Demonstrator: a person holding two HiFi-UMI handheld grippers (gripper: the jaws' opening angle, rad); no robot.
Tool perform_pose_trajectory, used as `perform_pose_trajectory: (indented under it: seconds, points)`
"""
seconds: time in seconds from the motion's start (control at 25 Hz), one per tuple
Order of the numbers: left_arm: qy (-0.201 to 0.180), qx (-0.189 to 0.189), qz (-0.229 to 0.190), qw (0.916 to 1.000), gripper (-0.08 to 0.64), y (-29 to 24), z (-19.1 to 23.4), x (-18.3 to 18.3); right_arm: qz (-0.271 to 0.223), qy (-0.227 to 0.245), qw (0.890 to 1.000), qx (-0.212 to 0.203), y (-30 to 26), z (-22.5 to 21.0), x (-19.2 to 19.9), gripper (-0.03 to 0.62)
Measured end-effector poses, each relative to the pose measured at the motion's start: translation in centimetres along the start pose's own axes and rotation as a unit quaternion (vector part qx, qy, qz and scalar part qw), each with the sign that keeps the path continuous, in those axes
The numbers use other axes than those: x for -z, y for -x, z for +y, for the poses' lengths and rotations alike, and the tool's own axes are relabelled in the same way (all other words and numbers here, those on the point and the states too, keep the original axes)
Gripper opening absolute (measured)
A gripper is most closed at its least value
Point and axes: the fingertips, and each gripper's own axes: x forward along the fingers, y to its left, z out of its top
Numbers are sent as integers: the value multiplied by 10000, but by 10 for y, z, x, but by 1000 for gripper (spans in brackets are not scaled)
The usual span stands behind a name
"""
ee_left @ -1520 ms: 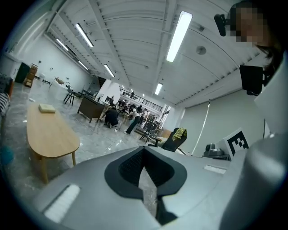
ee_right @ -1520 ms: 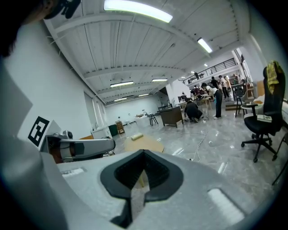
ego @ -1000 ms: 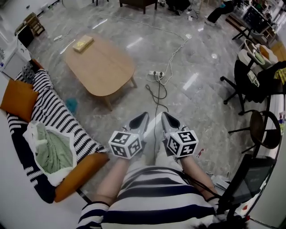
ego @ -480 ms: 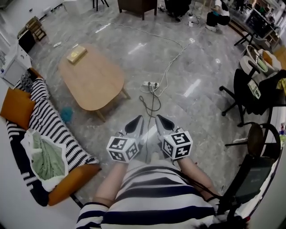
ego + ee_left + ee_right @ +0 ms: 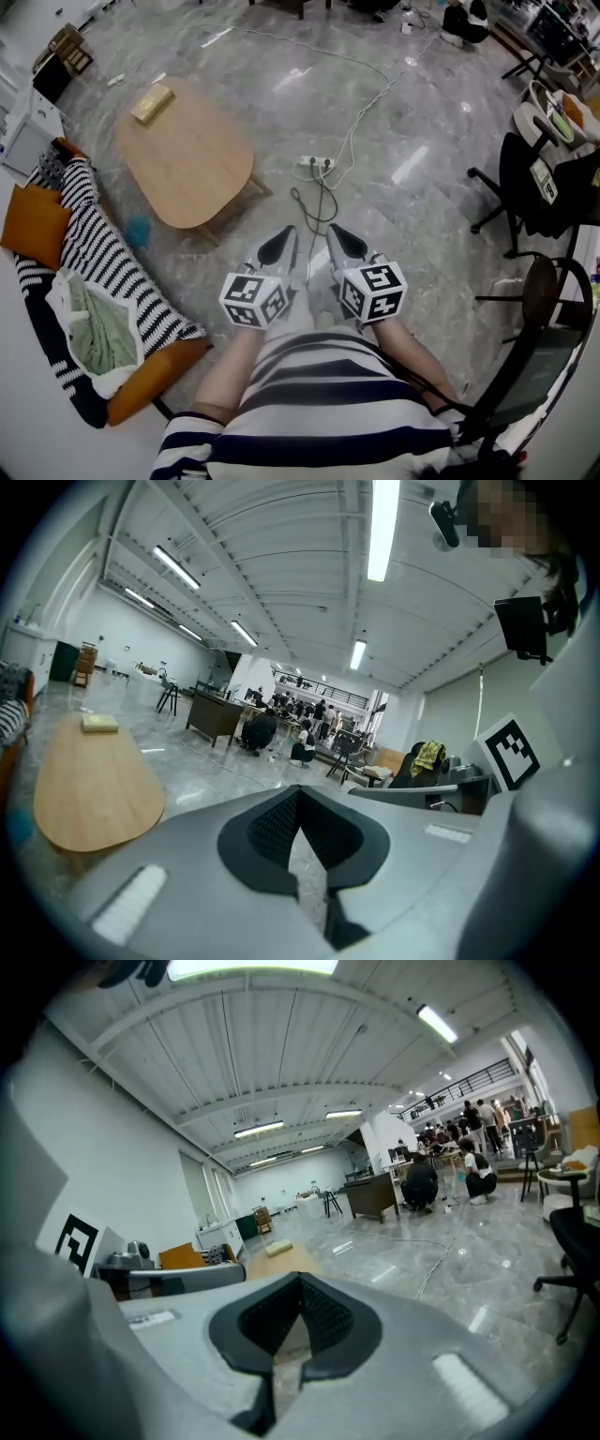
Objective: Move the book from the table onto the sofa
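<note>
The left forearm (image 5: 230, 364) and right forearm (image 5: 410, 354) reach forward side by side. The left gripper (image 5: 279, 247) and right gripper (image 5: 345, 242) sit close together, jaws closed and empty, tipped slightly downward.

Yellow book (image 5: 152, 101) flat, table's (image 5: 187, 173) far end

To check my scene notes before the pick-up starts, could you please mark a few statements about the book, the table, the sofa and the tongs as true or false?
1. The book lies at the far end of the wooden table. True.
2. The left tongs grip the book. False: they are shut on nothing, well short of the table.
3. A power strip lies on the floor ahead of the tongs. True.
4. The sofa has a plain red cover. False: its cover is black-and-white striped, with orange cushions.
5. The right tongs stand wide open. False: they are shut and empty.
</note>
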Motion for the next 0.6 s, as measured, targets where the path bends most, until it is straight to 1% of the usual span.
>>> perform_pose_trajectory:
  seconds: [0.12, 0.24, 0.44, 0.52, 0.6]
  points:
    - [-39, 23, -32, 10000, 2, -30, 16, -10, -20, 86, 9999, 49, -24, -19, -9, 3]
    - [-78, 131, -19, 9999, 2, -59, 32, -23, 23, 128, 9998, 119, -55, -34, -23, 2]
    - [-56, 195, -6, 9998, 2, -101, 73, -53, 1, 245, 9997, 69, -113, -45, -64, 2]
    - [-30, 208, 30, 9998, 2, -115, 88, -62, 1, 246, 9997, 84, -134, -50, -77, 2]
    - [-83, 242, 85, 9996, 2, -127, 101, -67, -26, 224, 9997, 103, -152, -56, -86, 2]
